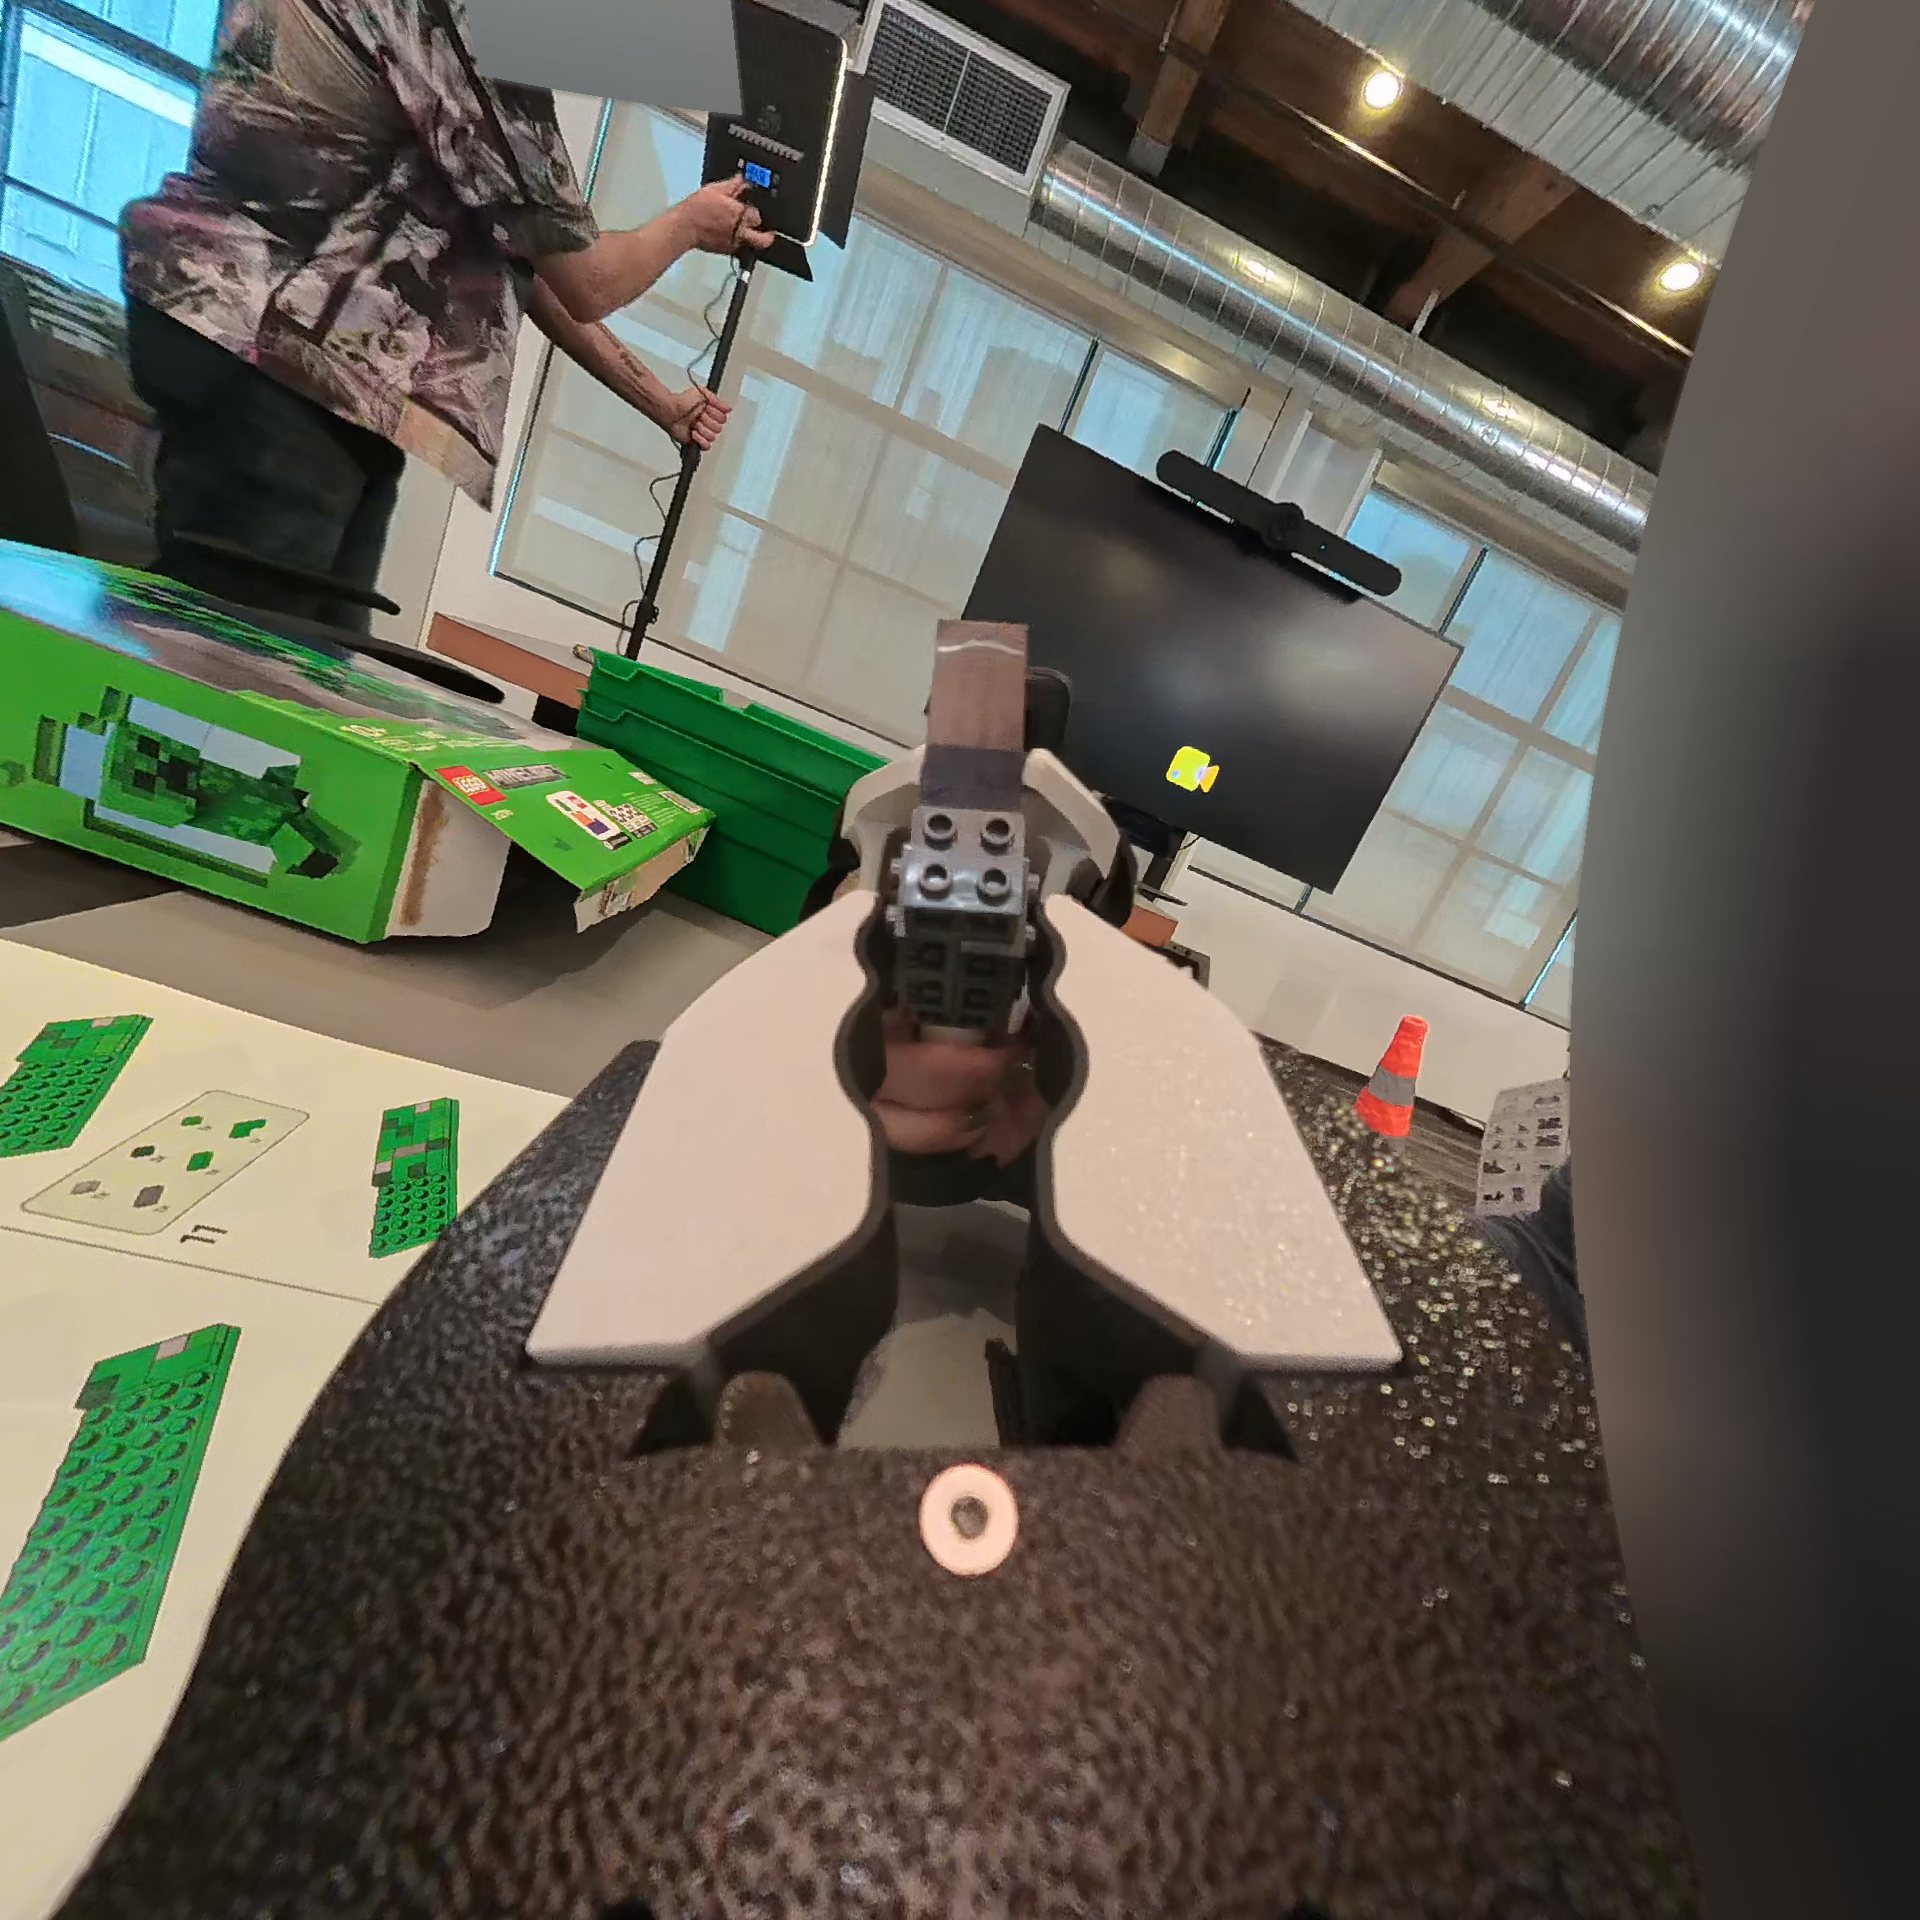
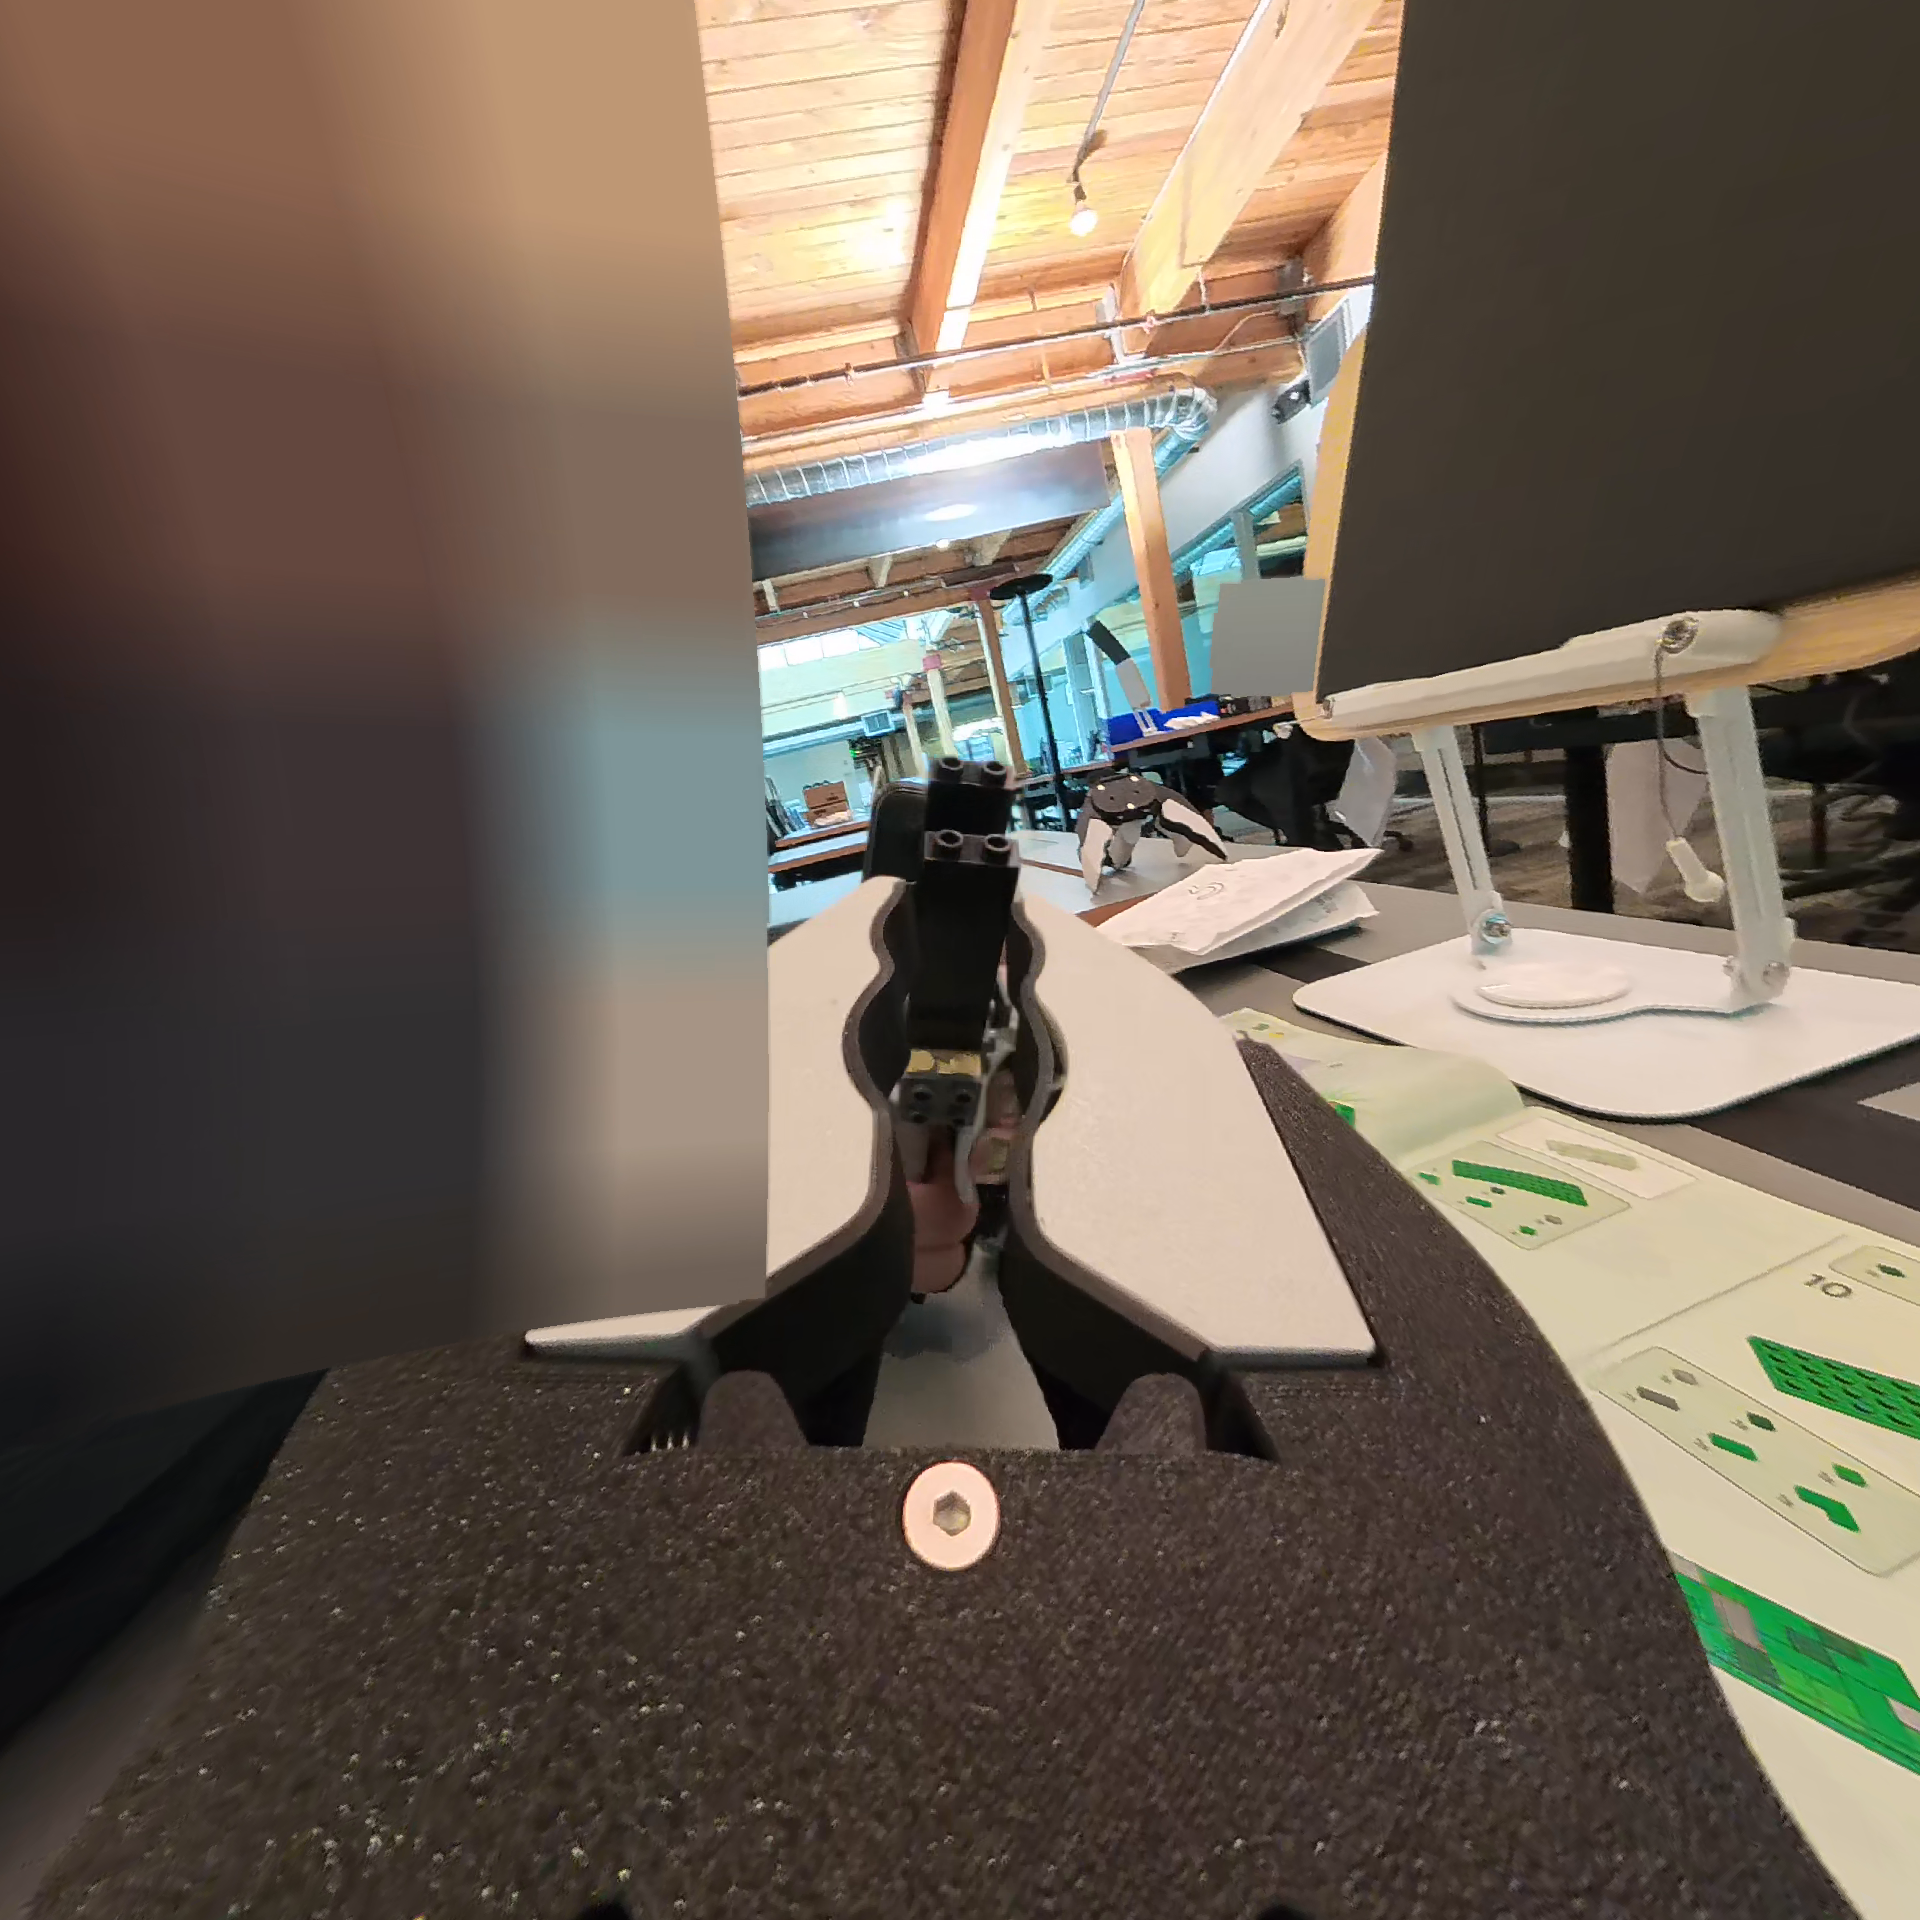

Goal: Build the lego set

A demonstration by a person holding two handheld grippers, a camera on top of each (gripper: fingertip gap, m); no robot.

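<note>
In the left wrist view my left gripper is shut on a grey studded lego piece, held up above the table. A dark block rises behind it, and the white fingers of the other gripper sit close behind it. In the right wrist view my right gripper is shut on a dark lego assembly whose studs stick out past the fingertips. A hand shows between the fingers in both views. I cannot tell whether both grippers hold one joined assembly.
The open instruction booklet lies on the table. A green lego box and green bins stand behind it. A person holds a light stand. A white tablet stand, a paper bag and a spare gripper lie on the right. Both grippers' tips are close together, under 4 cm apart.
</note>
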